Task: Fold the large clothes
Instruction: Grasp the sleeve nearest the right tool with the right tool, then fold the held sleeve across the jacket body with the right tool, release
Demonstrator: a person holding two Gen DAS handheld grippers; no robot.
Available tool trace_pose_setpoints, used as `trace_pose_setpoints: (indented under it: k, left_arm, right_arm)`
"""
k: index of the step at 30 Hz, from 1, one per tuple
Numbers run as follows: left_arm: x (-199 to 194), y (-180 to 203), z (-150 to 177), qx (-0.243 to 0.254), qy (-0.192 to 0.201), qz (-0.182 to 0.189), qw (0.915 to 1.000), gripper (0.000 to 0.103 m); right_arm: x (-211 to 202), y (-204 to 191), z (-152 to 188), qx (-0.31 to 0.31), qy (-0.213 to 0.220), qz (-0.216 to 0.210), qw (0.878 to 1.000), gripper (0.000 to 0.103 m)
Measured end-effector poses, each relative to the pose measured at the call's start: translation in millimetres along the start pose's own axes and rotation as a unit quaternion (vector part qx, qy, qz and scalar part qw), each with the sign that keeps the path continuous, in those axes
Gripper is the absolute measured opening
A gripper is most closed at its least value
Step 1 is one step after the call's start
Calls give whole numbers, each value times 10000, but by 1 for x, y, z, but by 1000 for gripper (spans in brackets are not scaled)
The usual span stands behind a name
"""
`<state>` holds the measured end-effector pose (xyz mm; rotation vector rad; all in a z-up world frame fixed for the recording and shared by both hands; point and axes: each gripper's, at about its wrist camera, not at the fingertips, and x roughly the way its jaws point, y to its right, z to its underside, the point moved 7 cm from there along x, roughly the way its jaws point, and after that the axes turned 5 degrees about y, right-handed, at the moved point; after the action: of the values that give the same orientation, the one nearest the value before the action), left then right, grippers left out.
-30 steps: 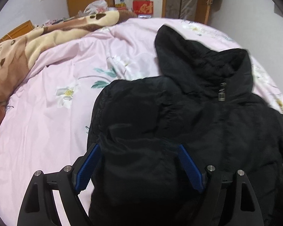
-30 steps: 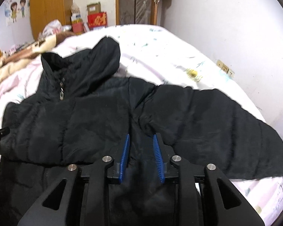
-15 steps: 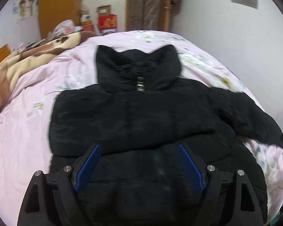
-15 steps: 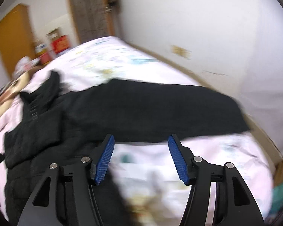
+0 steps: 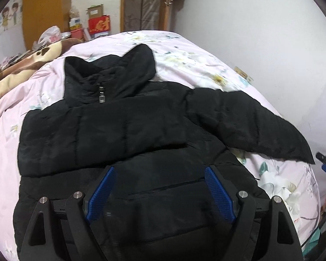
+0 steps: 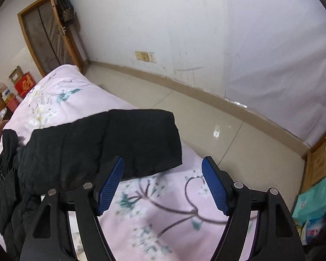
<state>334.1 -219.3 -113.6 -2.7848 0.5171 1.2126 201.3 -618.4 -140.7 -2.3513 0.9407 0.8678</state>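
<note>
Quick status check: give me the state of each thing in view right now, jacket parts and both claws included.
Jacket: flat on the bed, front up, zipped to the collar.
Near sleeve: folded across the chest.
Far sleeve: stretched out to the bed edge, not folded.
Left claw: open, above the hem, holding nothing.
Right claw: opening, nothing between the pads, near the far sleeve's cuff.
Door: shut.

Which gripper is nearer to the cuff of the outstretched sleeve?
Right. The right gripper, jaws opening and empty, is just in front of the sleeve cuff. The left gripper, open, is over the black jacket body, farther from the cuff.
</note>
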Motion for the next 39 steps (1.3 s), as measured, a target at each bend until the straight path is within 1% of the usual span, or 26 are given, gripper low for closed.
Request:
trace_pose_setpoints:
  k: [4,9,11,15,16,17,18,20,21,22,25,29,31,34,36,39]
  left_arm:
    - [9,20,7,177,-107,22,9998,84]
    - [18,27,17,265,-242,3,9994,84]
    - [20,27,19,255,-279,21,9993,84]
    - [23,21,21,204,-313,-3,9993,84]
    - [23,18,21,193,-321,-23,9993,84]
    - [24,16,22,169,-337,-46,9993,84]
    - [24,13,23,136,-348,-55,9993,84]
    - [24,8,25,95,-372,-63,9992,84]
    - [24,7,26,88,-380,-76,9992,84]
    - [23,4,26,85,-386,-102,9992,84]
    - [20,0,25,76,-350,-108,9993,84]
    - [13,-5,21,55,-254,-99,9996,84]
    - [8,-9,19,48,-204,-94,9997,84]
    - [1,-15,14,50,-153,-104,9998,84]
    - [-3,-22,11,4,-113,-128,9999,84]
    - [-12,-37,5,-114,-32,-202,9997,84]
  right_arm:
    - [23,5,1,192,-165,-188,9995,76]
    - [50,7,8,428,-565,-385,9967,77]
    - [53,6,9,471,-583,-417,9963,77]
    - [54,5,7,640,-559,-667,9941,76]
    - [55,4,6,624,-566,-648,9943,72]
    - [54,1,6,538,-552,-609,9952,58]
    - [52,-2,5,424,-493,-528,9965,55]
    - [49,-4,2,317,-409,-426,9977,42]
    - [48,-4,1,303,-389,-425,9979,32]
    - [47,-4,-1,298,-370,-395,9981,26]
    - [39,-6,-6,154,-288,-281,9991,20]
    - [13,-18,-22,-60,171,-334,9993,15]
    - [1,-27,-29,-140,318,-415,9985,14]
    - [-23,-50,-40,-372,568,-633,9957,13]
    - [-43,-72,-46,-576,753,-847,9919,13]
    - [-67,-103,-49,-810,922,-1147,9858,13]
